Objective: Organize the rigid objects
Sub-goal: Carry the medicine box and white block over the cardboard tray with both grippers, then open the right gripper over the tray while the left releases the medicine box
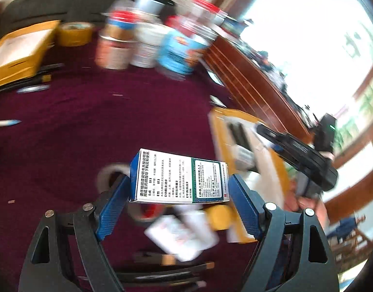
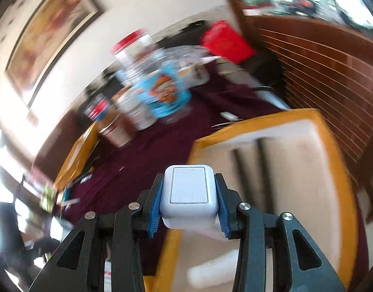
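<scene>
The left gripper [image 1: 179, 182] pinches a white and blue medicine box [image 1: 177, 176] crosswise between its blue pads, lifted above the maroon cloth [image 1: 89, 121] near a roll of tape [image 1: 142, 209]. The right gripper [image 2: 188, 202] clamps one white rounded case [image 2: 189, 196] just over a yellow-rimmed tray [image 2: 332, 160], whose pale floor holds two dark bars (too blurred to name). Behind stand several jars, two with red lids [image 2: 129, 41] and one blue-labelled tub [image 2: 164, 92].
</scene>
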`<control>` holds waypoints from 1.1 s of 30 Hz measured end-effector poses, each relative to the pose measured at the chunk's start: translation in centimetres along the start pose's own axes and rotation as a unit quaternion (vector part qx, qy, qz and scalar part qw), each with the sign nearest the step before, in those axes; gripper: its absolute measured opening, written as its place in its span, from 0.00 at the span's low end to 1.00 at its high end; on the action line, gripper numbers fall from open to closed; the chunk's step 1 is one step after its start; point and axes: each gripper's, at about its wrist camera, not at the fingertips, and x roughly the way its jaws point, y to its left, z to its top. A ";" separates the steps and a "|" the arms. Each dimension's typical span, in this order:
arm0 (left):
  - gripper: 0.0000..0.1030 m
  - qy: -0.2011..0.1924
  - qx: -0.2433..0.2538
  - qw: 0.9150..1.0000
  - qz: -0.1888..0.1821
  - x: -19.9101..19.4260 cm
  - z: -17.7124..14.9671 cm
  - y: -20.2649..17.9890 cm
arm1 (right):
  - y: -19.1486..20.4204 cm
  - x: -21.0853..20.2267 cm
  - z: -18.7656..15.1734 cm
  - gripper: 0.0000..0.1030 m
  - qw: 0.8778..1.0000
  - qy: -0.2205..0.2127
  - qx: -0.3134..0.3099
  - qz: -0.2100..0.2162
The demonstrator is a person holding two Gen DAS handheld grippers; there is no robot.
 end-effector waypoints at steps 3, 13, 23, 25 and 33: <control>0.80 0.028 0.023 0.999 -0.031 2.4 0.0 -4.0 | -2.5 -0.7 0.6 0.34 0.999 -0.010 0.033 -0.032; 0.80 0.109 0.089 0.987 -0.072 9.3 -2.9 -12.6 | -6.9 0.1 1.2 0.34 0.994 0.008 0.083 -0.076; 0.80 0.123 0.144 0.980 -0.054 10.8 -5.3 -14.3 | -6.3 1.4 0.9 0.34 0.993 0.027 0.063 -0.096; 0.80 0.119 0.149 0.980 -0.049 10.9 -5.6 -14.5 | -6.2 1.7 0.7 0.34 0.992 0.032 0.057 -0.104; 0.80 0.113 0.166 0.979 -0.041 10.4 -6.0 -14.7 | -6.1 2.2 0.5 0.34 0.991 0.044 0.046 -0.119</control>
